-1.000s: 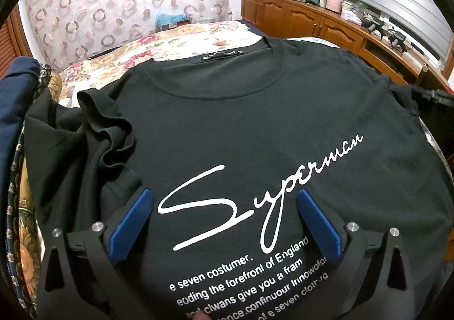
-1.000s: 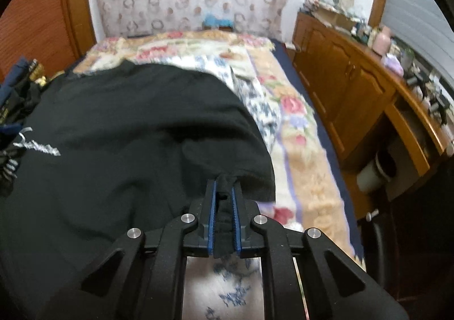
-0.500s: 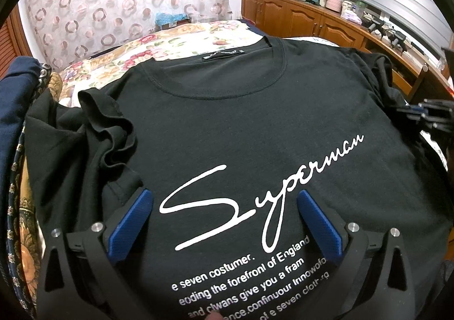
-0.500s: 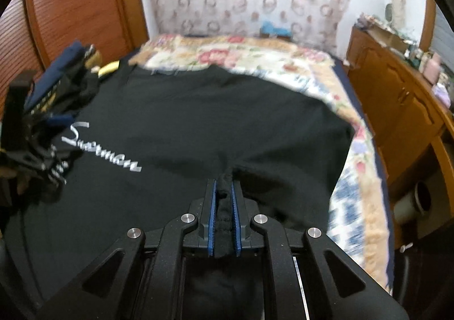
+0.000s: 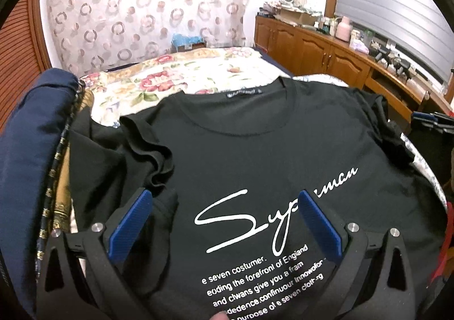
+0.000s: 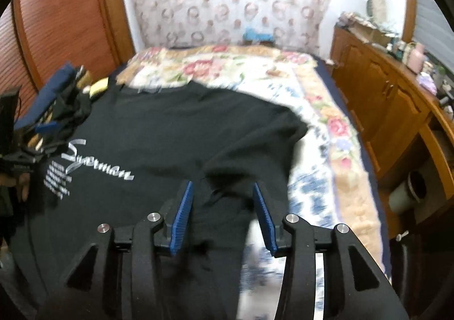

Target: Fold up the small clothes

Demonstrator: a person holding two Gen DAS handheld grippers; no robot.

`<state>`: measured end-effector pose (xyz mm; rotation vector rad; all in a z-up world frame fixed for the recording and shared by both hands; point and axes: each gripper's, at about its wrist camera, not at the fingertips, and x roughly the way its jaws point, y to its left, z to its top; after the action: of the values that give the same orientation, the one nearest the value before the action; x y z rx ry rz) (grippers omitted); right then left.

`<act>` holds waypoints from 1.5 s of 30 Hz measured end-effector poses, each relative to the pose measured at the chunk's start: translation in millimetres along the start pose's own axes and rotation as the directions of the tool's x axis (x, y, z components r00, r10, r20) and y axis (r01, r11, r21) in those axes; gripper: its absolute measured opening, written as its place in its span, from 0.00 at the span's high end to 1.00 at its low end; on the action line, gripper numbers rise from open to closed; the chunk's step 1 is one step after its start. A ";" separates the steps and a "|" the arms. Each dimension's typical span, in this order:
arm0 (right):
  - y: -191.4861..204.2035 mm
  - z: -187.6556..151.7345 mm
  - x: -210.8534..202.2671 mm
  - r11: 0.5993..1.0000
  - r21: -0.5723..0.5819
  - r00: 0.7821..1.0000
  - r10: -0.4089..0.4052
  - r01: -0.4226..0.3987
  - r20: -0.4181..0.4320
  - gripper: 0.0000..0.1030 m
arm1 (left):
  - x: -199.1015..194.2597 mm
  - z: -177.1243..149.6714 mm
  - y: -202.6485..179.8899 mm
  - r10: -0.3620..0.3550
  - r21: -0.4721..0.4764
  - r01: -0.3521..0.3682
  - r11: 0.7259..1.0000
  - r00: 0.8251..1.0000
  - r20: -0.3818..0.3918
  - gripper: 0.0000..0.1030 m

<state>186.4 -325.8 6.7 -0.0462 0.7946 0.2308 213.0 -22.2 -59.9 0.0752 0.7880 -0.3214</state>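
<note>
Because the black T-shirt (image 5: 255,155) was thin, limp cotton, we judged it light and floppy, liable to sag and crease wherever it was unsupported, so the hems, sleeve ends and shoulder seams seemed the best places to pinch. It lay face up on the floral bedspread (image 5: 176,79), collar at the far end, white script lettering nearest us.

Our left gripper (image 5: 224,223) hovered over the chest print with its blue pads spread wide, nothing between them pressing. Our right gripper (image 6: 224,212) had just been opening; its pads stood apart, with the shirt's right edge lying loose between them, not pinched.

The left view showed the neck label, the readable lettering and the bunched left sleeve (image 5: 147,155). Only the right view showed the shirt's right side folded inward, with the bedspread bare beyond it, though that picture was blurred.
</note>
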 end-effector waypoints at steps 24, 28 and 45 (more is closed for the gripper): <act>-20.2 8.1 37.8 0.999 0.012 0.999 0.032 -0.031 -0.040 0.93 | -13.6 -5.0 8.1 -0.001 -0.024 0.002 1.000 1.000 0.008 0.00; -2.5 32.2 35.5 0.996 -0.048 0.997 0.076 -0.076 0.003 0.94 | -18.9 -6.4 12.5 0.009 -0.032 -0.008 0.999 1.000 0.017 0.00; 74.2 97.1 70.4 0.954 -0.259 0.986 0.167 -0.154 0.028 0.54 | -35.8 -10.3 23.7 0.049 -0.066 -0.047 0.997 0.998 0.039 0.00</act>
<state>285.7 -227.9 28.0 -0.2191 0.7159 0.4870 189.7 11.3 -43.2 0.0265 0.7546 -0.2509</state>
